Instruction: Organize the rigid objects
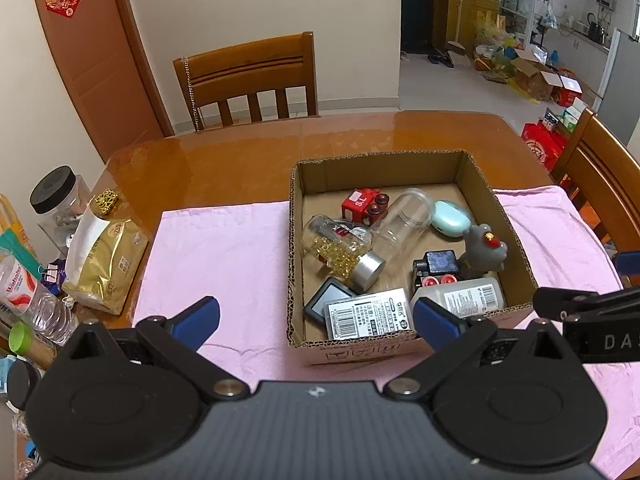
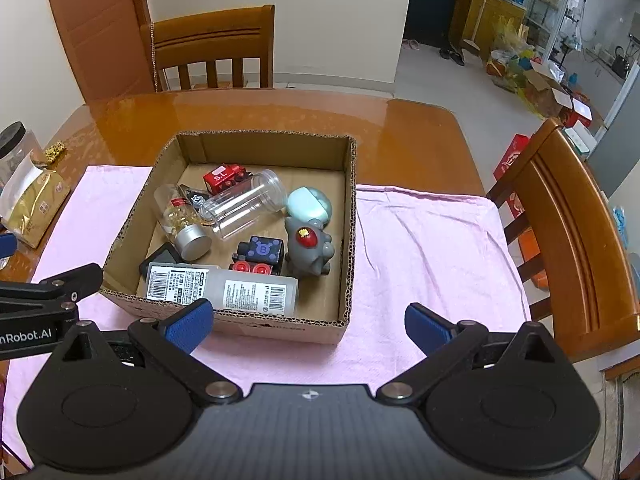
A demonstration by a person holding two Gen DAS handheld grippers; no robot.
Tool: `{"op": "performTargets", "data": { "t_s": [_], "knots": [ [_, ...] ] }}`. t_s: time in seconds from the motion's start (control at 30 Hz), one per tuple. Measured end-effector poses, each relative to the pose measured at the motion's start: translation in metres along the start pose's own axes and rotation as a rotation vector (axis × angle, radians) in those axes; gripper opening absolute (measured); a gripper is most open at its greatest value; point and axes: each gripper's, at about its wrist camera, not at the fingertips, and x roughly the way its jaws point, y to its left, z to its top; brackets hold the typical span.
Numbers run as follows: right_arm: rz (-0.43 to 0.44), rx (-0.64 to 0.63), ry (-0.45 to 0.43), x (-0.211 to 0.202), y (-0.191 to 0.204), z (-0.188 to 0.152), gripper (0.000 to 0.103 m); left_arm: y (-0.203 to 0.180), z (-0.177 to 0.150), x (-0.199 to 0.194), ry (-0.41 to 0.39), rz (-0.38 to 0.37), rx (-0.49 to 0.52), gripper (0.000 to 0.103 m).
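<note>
Toys, bottles and jars lie jumbled inside the cardboard box mid-worktop on the pink cloth. Left tool and right tool hover released, empty; gathering finished or unpacking pending, unclear.

Each gripper is matte black. The left gripper and right gripper share one build: two angled arms ending in blue textured pads, silver round pivot screws, a ribbed dark grey body with a small white mark, and round raised discs either side. White lettering runs along one side.
</note>
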Motion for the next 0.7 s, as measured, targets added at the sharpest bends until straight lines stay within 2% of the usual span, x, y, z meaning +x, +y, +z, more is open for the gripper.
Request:
{"op": "performTargets", "data": {
  "t_s": [0.7],
  "knots": [
    [0.001, 0.012, -0.014, -0.0067, -0.0011, -0.0013, 0.103, -0.003, 0.0001, -0.0041, 0.001, 0.002, -0.001, 0.102]
  ]
}}
